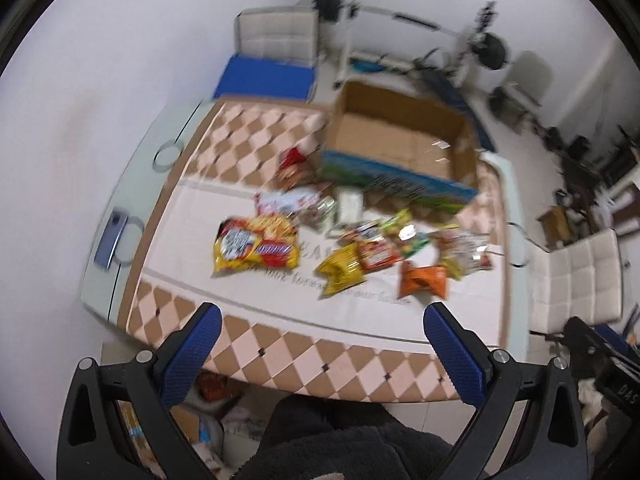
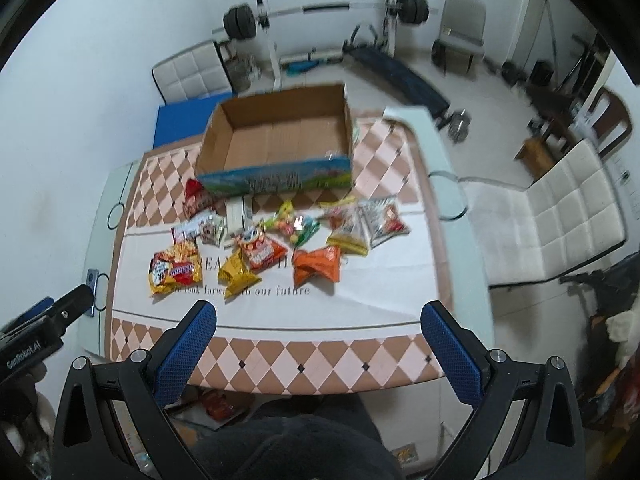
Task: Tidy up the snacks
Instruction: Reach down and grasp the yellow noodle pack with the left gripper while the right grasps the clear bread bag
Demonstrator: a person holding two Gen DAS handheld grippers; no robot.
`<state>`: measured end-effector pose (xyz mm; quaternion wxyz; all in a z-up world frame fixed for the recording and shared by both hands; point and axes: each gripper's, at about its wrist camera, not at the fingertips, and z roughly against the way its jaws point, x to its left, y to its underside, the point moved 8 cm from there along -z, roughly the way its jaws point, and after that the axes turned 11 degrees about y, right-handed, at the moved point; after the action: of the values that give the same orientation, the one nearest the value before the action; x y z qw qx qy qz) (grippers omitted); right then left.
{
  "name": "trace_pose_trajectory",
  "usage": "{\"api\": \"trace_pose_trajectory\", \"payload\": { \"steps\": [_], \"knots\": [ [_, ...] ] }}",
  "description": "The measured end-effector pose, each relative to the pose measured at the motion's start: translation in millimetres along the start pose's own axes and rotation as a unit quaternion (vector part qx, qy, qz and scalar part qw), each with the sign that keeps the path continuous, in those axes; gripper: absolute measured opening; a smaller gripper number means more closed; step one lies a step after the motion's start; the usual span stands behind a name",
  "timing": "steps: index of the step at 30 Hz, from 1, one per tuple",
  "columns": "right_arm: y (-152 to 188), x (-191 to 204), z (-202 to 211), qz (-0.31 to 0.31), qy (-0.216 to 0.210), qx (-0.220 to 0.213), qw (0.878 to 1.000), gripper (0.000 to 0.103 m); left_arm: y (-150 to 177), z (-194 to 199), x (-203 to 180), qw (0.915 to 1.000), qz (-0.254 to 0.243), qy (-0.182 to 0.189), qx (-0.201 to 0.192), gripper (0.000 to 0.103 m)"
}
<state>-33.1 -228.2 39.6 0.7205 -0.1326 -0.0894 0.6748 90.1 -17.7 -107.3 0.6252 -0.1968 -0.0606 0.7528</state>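
Right wrist view: the right gripper [image 2: 318, 320] hangs spread wide and empty above the table's [image 2: 320, 372] near edge; the left gripper [image 1: 322, 322] likewise. Snacks [image 2: 276, 244] lie scattered mid-table, just before the box [image 2: 276, 176] at the far edge.

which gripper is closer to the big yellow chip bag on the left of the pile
Left, as far as I can judge. The left gripper hovers open almost in line with the yellow chip bag; the right gripper hovers open further right.
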Motion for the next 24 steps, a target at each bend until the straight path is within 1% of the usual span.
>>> {"api": "trace_pose_trajectory", "payload": {
  "steps": [2,3,6,9,11,13,18,21,23,24],
  "knots": [
    [-5,-1,-32,-0.002,-0.009,0.024,1.000,0.103,-1,-25,18,0.9996,0.022,-0.011,0.018,0.103],
    [-9,-1,-47,-0.003,-0.011,0.033,0.999,0.103,-2,-37,21,0.9993,0.027,-0.014,0.023,0.103],
    [-19,-5,-99,0.001,-0.003,0.054,0.999,0.103,-3,-77,49,0.9979,0.044,-0.031,0.036,0.103],
    [-31,-7,-147,0.006,0.004,0.073,0.997,0.103,-3,-117,70,0.9957,0.069,-0.030,0.054,0.103],
    [-38,-8,-178,0.006,0.008,0.091,0.996,0.103,-3,-140,78,0.9944,0.079,-0.026,0.065,0.103],
    [-48,-8,-211,0.005,0.003,0.104,0.995,0.103,-5,-162,78,0.9933,0.084,-0.026,0.076,0.103],
    [-66,-2,-286,0.006,0.014,0.136,0.991,0.103,-3,-210,80,0.9879,0.109,-0.024,0.108,0.103],
    [-73,5,-326,0.012,0.022,0.155,0.988,0.100,-4,-231,83,0.9845,0.124,-0.030,0.121,0.103],
    [-74,8,-350,0.009,0.029,0.173,0.984,0.090,-4,-241,87,0.9822,0.135,-0.031,0.126,0.103],
    [-73,10,-362,0.007,0.026,0.187,0.982,0.085,-3,-244,91,0.9809,0.142,-0.032,0.129,0.103]
  ]
}}
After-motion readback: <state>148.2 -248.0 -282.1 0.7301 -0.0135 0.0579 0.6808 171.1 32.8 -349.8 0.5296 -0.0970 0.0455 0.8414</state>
